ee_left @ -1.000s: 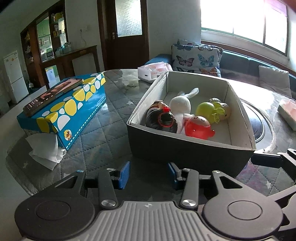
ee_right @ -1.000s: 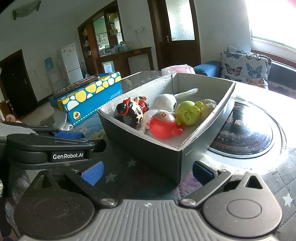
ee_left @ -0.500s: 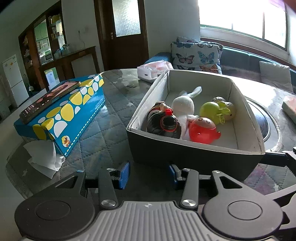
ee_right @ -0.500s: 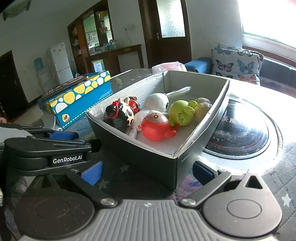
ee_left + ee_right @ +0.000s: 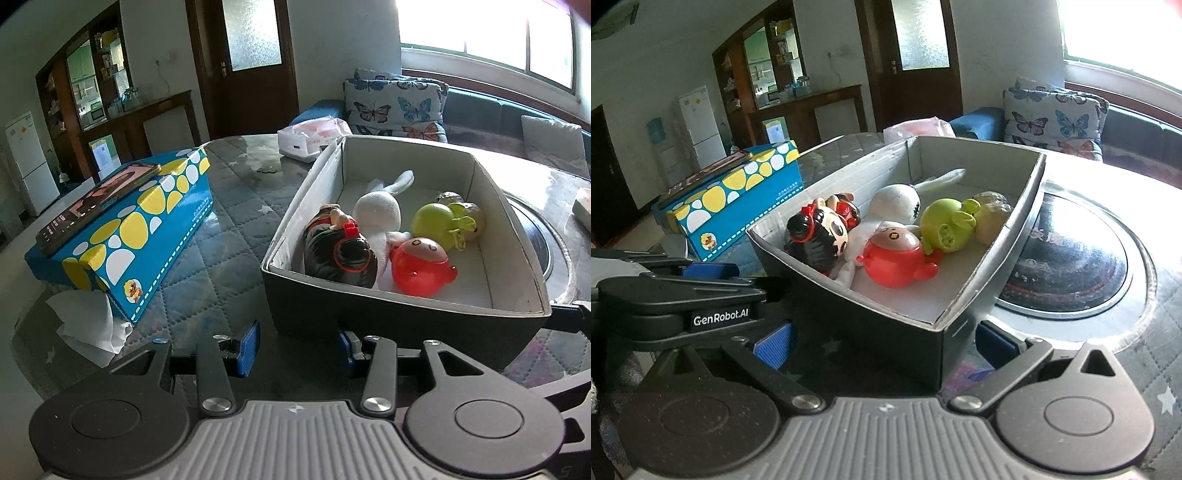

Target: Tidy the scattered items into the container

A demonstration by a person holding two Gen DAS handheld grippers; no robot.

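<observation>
A dark cardboard box (image 5: pixel 406 317) (image 5: pixel 886 332) with a white inside stands on the quilted table. In it lie a black-haired doll (image 5: pixel 340 254) (image 5: pixel 820 236), a white plush rabbit (image 5: pixel 380 210) (image 5: pixel 897 199), a red round toy (image 5: pixel 421 266) (image 5: pixel 894 262), a green toy (image 5: pixel 436 221) (image 5: pixel 945 225) and a tan ball (image 5: pixel 474 218) (image 5: pixel 991 218). My left gripper (image 5: pixel 295 347) is open and empty just before the box's near wall. My right gripper (image 5: pixel 882 343) is open and empty, its jaws either side of the box's near corner.
A blue and yellow carton (image 5: pixel 140 225) (image 5: pixel 738 199) with a phone (image 5: pixel 96 199) on top lies to the left, a crumpled tissue (image 5: pixel 88 325) by its near end. A pink tissue pack (image 5: pixel 314 136) sits behind the box. A round inset plate (image 5: pixel 1071 258) lies to the right.
Both grippers have drawn a little closer to the box and risen slightly, so the toys show more from above. Nothing in the box has moved.
</observation>
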